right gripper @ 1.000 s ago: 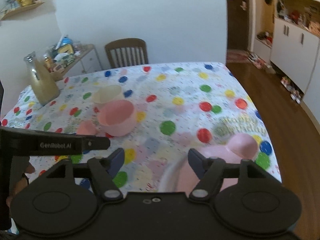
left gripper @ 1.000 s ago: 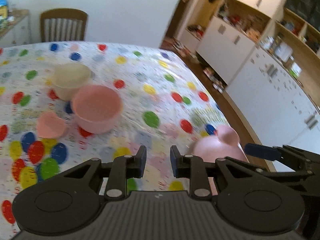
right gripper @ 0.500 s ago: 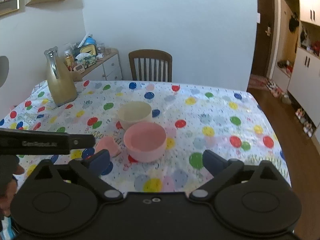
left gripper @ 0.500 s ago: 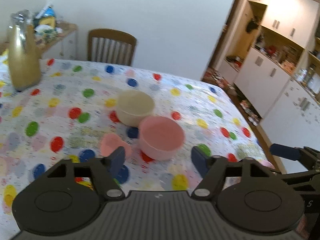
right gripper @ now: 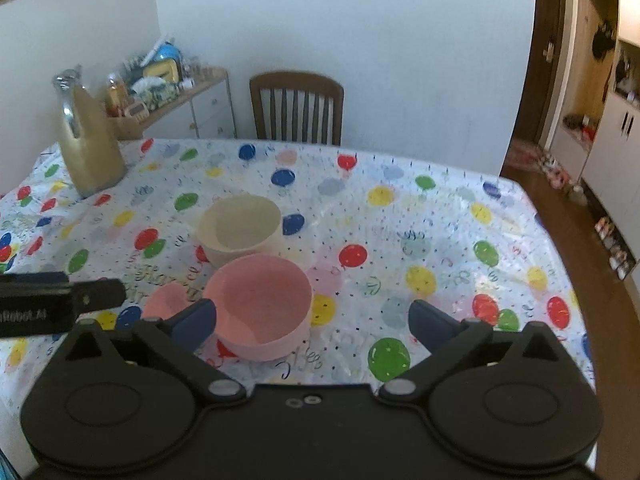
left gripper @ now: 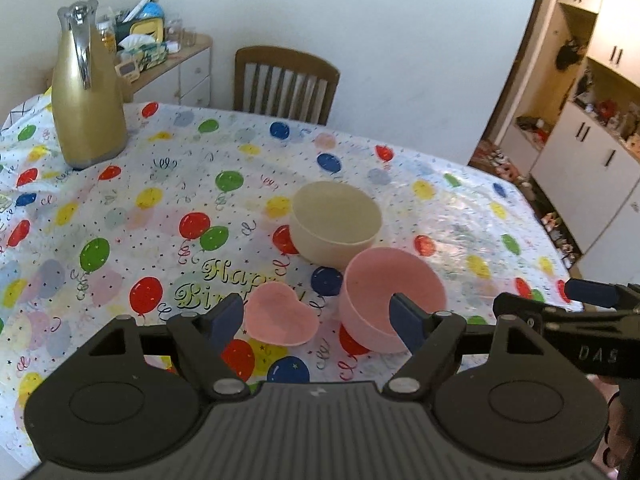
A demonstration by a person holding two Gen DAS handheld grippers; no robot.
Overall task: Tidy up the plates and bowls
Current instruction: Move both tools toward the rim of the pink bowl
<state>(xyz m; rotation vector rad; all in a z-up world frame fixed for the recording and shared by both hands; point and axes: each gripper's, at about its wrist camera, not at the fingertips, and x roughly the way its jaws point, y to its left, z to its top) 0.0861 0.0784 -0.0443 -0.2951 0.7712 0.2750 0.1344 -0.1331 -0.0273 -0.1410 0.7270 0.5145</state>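
Note:
Three dishes sit close together mid-table on the balloon-print cloth. A cream bowl [left gripper: 334,220] [right gripper: 240,224] stands farthest back. In front of it is a pink bowl [left gripper: 394,296] [right gripper: 260,300], and to its left lies a small pink heart-shaped dish [left gripper: 280,314] [right gripper: 166,300]. My left gripper [left gripper: 316,314] hangs open above the heart dish and the pink bowl's left side, holding nothing. My right gripper [right gripper: 312,316] is wide open and empty, with its left finger over the pink bowl's near rim. Each gripper's body shows at the edge of the other's view.
A gold jug [left gripper: 86,92] stands at the table's back left. A wooden chair [left gripper: 286,84] is behind the far edge, and a cluttered side cabinet [left gripper: 176,68] is in the corner. White cupboards [left gripper: 592,152] line the right wall beyond the table's right edge.
Both views have swung left, away from a pink eared plate near the table's right edge, which is now out of view. Both grippers have opened wide, and the bowls now lie in front of them.

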